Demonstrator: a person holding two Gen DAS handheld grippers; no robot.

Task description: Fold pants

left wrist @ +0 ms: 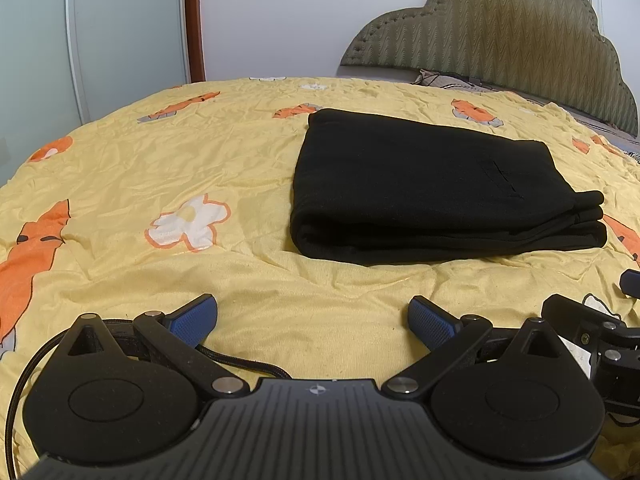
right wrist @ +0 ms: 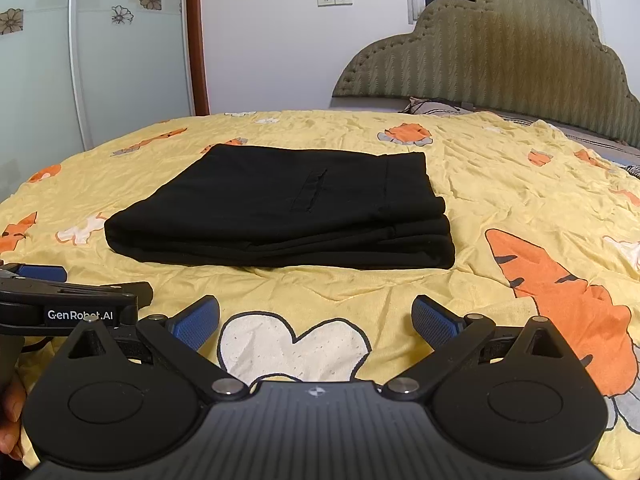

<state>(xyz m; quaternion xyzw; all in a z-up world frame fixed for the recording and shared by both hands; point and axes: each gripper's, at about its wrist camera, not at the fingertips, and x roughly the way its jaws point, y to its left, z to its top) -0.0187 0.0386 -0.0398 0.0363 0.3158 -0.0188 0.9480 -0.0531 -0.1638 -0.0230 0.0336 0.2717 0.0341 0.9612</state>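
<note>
Left wrist view, lower left to lower right: left gripper (left wrist: 313, 322) with blue pads spread wide, nothing between them, resting low over the yellow bedspread (left wrist: 160, 168). Centre-right of frame: black pants (left wrist: 432, 188), a compact rectangular stack of several layers, lying flat, well apart from the pads. Far right edge: part of the other tool's black body.

Right wrist view, lower left edge: the left gripper's body, labelled "GenRobot.AI", with a bit of a hand below it. Lower centre: right gripper (right wrist: 316, 322), pads likewise apart and empty. The pants (right wrist: 280, 208) sit centre-left here, free of both tools.

Judgement: folding looks essentially done; layers are stacked and edges roughly aligned. At most a small tidy of the open end remains.

View differences: the left view shows the rounded fold edge at the stack's left; the right view shows the layered open end on the right more plainly, plus the pocket seam on top. Headboard (right wrist: 500, 40) upper right in both.
</note>
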